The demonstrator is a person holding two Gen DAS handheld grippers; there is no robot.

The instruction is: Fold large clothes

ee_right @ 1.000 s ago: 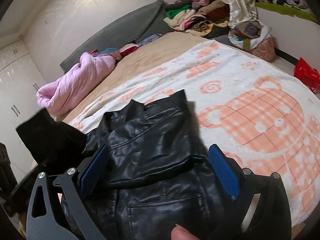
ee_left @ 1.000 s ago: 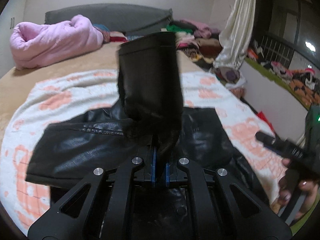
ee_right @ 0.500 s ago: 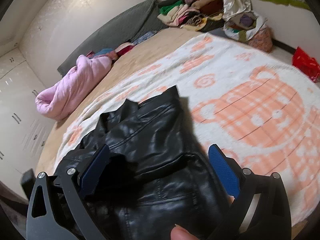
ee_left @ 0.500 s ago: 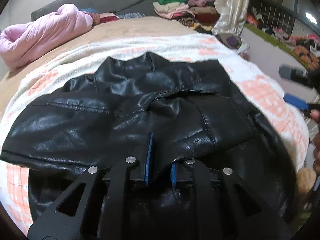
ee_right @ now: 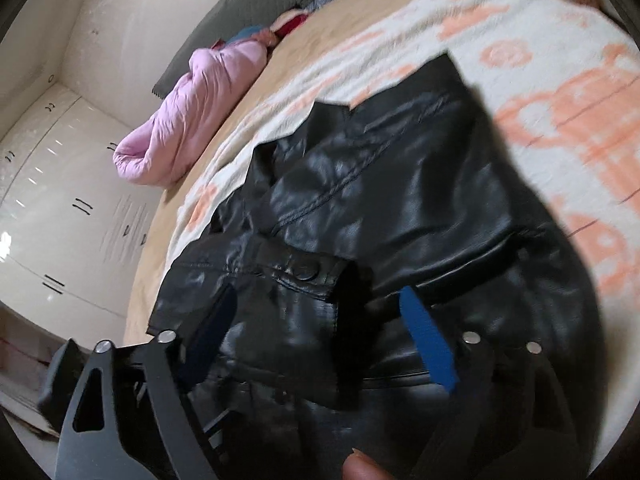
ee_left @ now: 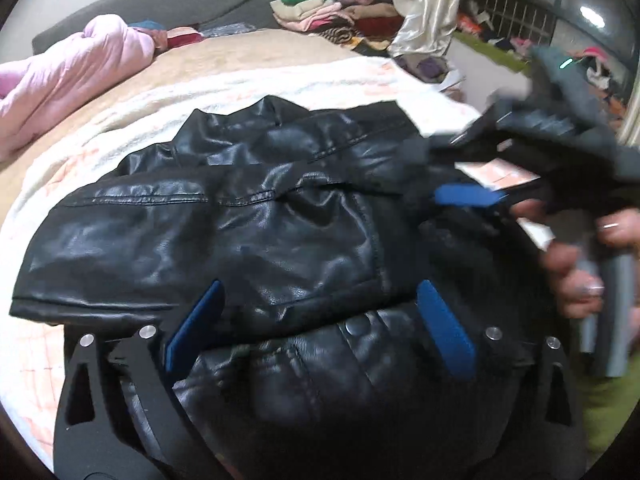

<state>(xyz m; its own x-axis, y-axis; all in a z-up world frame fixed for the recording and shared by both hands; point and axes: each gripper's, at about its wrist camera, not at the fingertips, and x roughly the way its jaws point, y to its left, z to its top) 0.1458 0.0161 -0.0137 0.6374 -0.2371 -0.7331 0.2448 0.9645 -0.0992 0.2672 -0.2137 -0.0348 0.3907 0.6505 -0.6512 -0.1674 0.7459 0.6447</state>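
A black leather jacket [ee_left: 248,216] lies on the white and orange blanket [ee_left: 280,84] on the bed, with one sleeve folded across its body. My left gripper [ee_left: 320,300] is open just above the folded sleeve, its jaws wide and empty. My right gripper [ee_right: 320,304] is open too, low over the jacket [ee_right: 380,200], with the sleeve cuff and its snap [ee_right: 306,270] between the jaws. The right gripper also shows blurred in the left wrist view [ee_left: 468,196], coming in from the right over the jacket.
A pink duvet [ee_left: 68,72] lies at the head of the bed, with a grey headboard [ee_left: 160,4] behind. Piled clothes [ee_left: 328,8] and a cream curtain [ee_left: 428,4] stand at the far right. White wardrobes [ee_right: 52,200] line the left wall.
My left gripper laid the sleeve across the jacket, then opened and let it go. My right gripper swung in low over the jacket, toward the cuff.
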